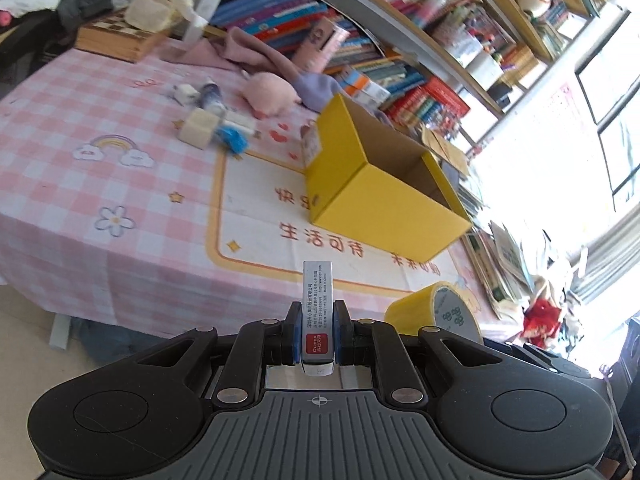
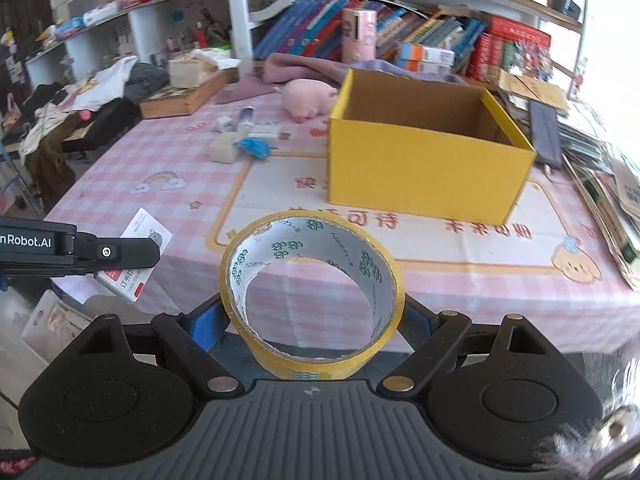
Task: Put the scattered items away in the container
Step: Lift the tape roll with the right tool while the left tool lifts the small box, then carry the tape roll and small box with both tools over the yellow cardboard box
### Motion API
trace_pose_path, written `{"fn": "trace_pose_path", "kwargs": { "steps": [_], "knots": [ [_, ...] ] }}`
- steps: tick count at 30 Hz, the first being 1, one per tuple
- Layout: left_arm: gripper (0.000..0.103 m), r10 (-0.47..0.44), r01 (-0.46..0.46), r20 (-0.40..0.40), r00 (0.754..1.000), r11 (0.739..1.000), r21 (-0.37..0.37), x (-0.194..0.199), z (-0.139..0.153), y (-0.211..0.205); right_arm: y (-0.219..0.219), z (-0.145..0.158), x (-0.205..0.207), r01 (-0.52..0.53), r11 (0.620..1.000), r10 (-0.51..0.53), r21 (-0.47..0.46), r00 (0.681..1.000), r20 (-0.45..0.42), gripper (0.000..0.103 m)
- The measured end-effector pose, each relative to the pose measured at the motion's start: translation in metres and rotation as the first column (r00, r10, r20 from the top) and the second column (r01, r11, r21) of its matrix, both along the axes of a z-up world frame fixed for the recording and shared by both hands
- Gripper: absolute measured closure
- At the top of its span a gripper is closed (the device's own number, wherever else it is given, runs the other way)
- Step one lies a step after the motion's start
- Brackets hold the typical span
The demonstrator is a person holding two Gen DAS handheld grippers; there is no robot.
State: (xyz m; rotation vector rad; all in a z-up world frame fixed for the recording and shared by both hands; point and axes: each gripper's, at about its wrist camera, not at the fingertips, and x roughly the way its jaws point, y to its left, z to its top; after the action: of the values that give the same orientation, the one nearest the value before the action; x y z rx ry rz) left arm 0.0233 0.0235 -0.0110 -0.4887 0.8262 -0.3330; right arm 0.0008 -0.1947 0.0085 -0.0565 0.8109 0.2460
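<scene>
My left gripper (image 1: 317, 322) is shut on a small staple box (image 1: 317, 300), white with a red label, held upright off the table's near edge. My right gripper (image 2: 312, 316) is shut on a roll of yellow tape (image 2: 310, 280), its blue pads pressing on the roll's sides. In the left wrist view the tape roll (image 1: 434, 310) shows at lower right. The yellow cardboard box (image 2: 424, 168) stands open and looks empty on the pink checked tablecloth (image 2: 160, 184), beyond both grippers. In the right wrist view the left gripper (image 2: 148, 254) with the staple box (image 2: 138, 256) shows at the left.
A pile of small items lies left of the box: a cream block (image 2: 224, 151), a blue crumpled thing (image 2: 254, 146), a tube (image 2: 246, 116). A pink plush pig (image 2: 308, 98) and purple cloth (image 2: 304, 66) lie behind. Bookshelves (image 2: 420, 40) line the far side; stacked papers (image 2: 600, 184) crowd the right edge.
</scene>
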Motion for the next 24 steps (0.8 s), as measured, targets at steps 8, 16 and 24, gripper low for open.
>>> {"fn": "trace_pose_path", "kwargs": {
  "steps": [8, 16, 24],
  "knots": [
    [0.090, -0.070, 0.070, -0.009, 0.997, 0.998, -0.009, 0.009, -0.003, -0.022, -0.022, 0.001, -0.007, 0.074, 0.997, -0.074, -0.010, 0.997, -0.004, 0.016],
    [0.090, -0.143, 0.143, -0.013, 0.990, 0.990, -0.016, 0.021, -0.004, -0.054, -0.051, 0.001, -0.014, 0.153, 0.988, -0.153, -0.015, 0.988, 0.000, 0.016],
    [0.090, -0.231, 0.231, -0.013, 0.973, 0.973, -0.008, 0.034, -0.005, -0.086, -0.082, -0.001, -0.016, 0.241, 0.970, -0.241, -0.011, 0.971, -0.003, 0.016]
  ]
}}
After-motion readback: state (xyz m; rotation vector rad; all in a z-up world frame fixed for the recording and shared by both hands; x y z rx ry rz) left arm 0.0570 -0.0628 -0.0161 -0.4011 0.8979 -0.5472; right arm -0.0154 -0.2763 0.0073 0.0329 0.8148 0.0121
